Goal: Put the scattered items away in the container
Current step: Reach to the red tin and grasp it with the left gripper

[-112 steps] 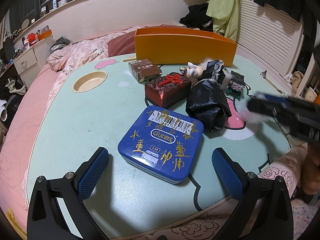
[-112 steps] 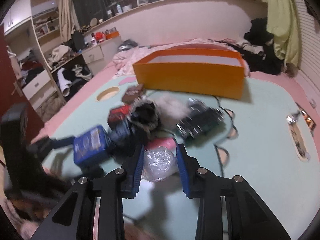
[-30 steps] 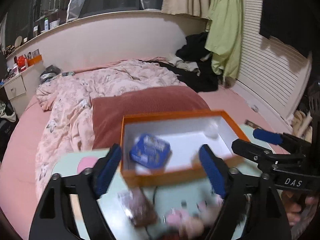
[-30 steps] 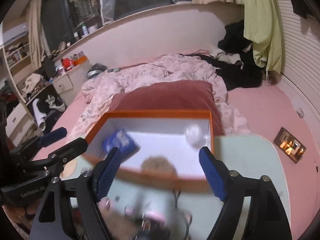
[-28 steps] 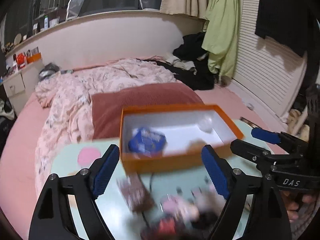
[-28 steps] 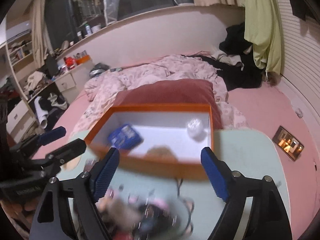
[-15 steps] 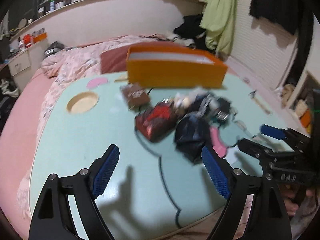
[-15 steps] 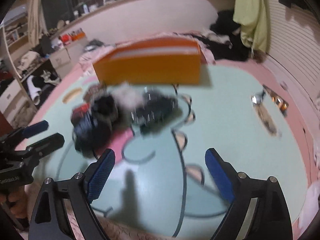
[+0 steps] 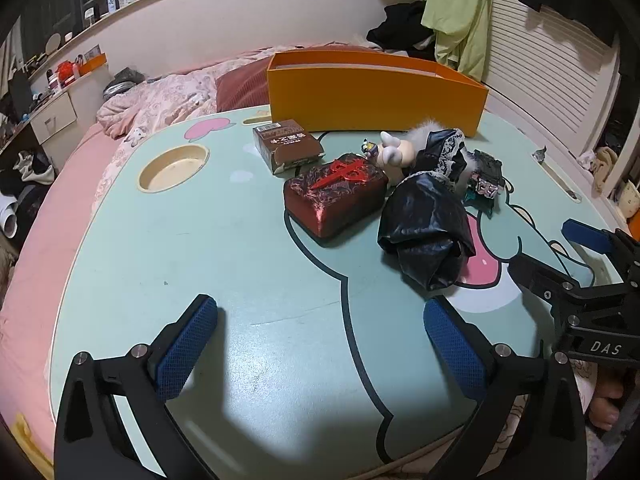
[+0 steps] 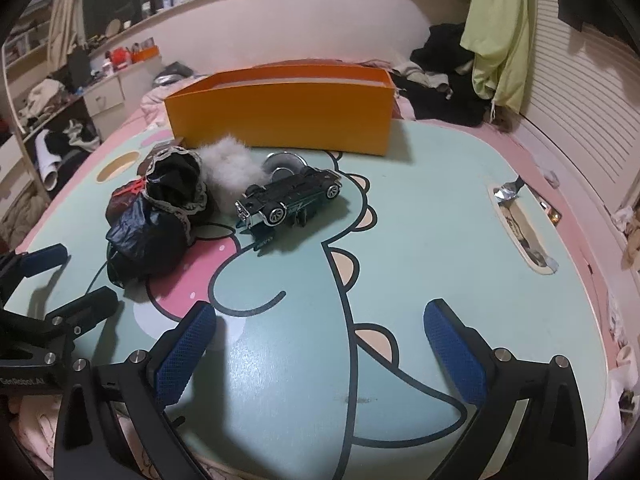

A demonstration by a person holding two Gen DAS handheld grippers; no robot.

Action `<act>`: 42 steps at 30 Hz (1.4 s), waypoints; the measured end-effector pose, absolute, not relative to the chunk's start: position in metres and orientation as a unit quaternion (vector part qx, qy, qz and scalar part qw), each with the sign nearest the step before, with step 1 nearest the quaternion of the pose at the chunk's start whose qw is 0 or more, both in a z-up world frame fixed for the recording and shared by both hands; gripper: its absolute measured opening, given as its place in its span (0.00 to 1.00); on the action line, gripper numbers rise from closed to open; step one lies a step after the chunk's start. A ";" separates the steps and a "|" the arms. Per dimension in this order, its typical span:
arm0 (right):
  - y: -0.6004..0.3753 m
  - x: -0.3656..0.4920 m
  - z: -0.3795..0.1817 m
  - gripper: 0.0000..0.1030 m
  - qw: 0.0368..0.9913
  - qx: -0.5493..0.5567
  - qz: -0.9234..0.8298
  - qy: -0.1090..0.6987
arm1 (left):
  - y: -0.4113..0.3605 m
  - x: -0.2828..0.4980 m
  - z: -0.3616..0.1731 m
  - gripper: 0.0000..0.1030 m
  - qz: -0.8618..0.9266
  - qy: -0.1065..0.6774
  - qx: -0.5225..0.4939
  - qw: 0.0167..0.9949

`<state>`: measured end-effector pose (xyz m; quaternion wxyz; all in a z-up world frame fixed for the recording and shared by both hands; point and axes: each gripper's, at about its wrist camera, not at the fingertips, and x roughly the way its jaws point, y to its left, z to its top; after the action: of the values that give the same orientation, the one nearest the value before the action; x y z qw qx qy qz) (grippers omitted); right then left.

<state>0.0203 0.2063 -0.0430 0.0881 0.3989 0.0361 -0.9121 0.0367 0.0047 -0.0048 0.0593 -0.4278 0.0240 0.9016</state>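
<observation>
Left gripper [image 9: 320, 334]: jaws opening, spread wide, nothing between the blue pads [image 9: 186, 344]; it hangs over a bare stretch of the table [image 9: 200, 248], touching nothing.

Right gripper [image 10: 320, 336]: jaws opening, likewise spread wide and empty, held over the dinosaur drawing on the table top, clear of every item. Each gripper shows at the edge of the other's view.

Items loose on the table, from the grippers outward:
- Black plastic bag [image 9: 428, 236], crumpled, nearest the left gripper, lying partly on the pink patch of the drawing.
- Dark red box [image 9: 334, 196] with a red emblem on its lid, just beside the bag.
- Black cloth with lace trim [image 10: 176, 184], touching the bag.
- White fluffy toy [image 10: 228, 168], against the lace cloth.
- Toy car [image 10: 290, 196], upside down, wheels up, just beside the fluffy toy.
- Small brown box [image 9: 286, 148], beyond the red box, near the container.

Orange container [image 9: 372, 96]: at the far edge of the table, upright, open-topped, behind all the loose items; its inside cannot be seen from either view.
</observation>
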 end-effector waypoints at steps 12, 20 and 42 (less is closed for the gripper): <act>0.205 0.022 -0.042 1.00 0.088 0.398 -0.912 0.036 | 0.007 0.038 -0.009 1.00 0.902 0.024 -0.427 0.060; 0.205 0.022 -0.042 1.00 0.088 0.398 -0.912 0.036 | 0.002 0.040 -0.007 1.00 0.906 0.004 -0.418 0.064; 0.206 0.022 -0.042 1.00 0.089 0.398 -0.913 0.036 | 0.010 -0.026 0.015 0.76 0.903 0.129 -0.398 0.102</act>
<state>0.0221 0.2057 -0.0422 0.0886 0.3977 0.0360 -0.9125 -0.0256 0.0097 0.0148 0.1020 -0.3979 0.1288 0.9026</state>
